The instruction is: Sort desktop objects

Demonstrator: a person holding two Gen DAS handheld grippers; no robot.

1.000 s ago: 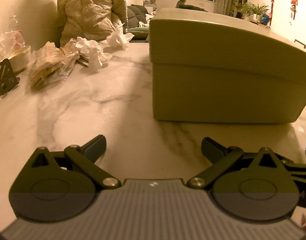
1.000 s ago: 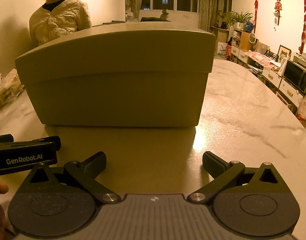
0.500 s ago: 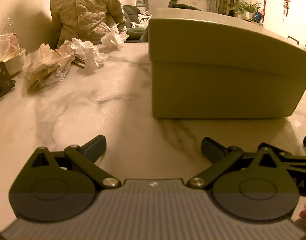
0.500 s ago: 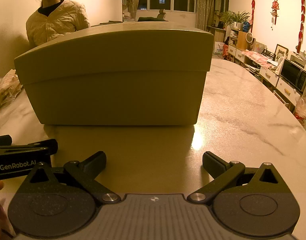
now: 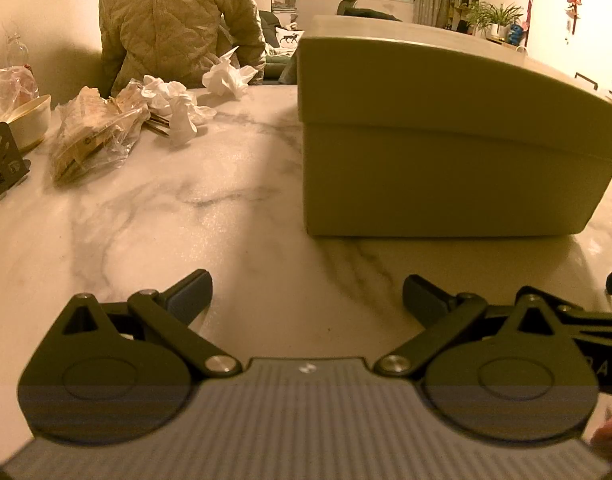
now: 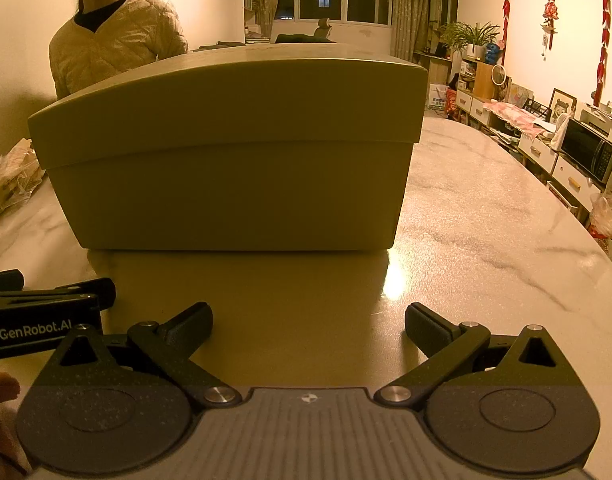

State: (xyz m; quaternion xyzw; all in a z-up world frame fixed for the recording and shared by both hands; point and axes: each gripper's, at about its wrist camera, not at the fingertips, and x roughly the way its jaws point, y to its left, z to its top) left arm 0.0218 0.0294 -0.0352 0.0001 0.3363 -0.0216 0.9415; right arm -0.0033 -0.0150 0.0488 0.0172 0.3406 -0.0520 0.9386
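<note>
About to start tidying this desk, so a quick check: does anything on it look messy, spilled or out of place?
Yes. Crumpled white tissues and a crinkled plastic bag lie loose on the marble table, left of the lidded box. The box sits square, lid on. Nothing looks spilled.

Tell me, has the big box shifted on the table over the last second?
Cannot tell. The box looks slightly smaller against the table in both views, which suggests the cameras pulled back rather than the box moving.

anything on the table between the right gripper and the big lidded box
Nothing visible does. The right gripper is open, with only bare marble table between its fingers and the box. The left gripper sits off to its left, outside that path.
</note>
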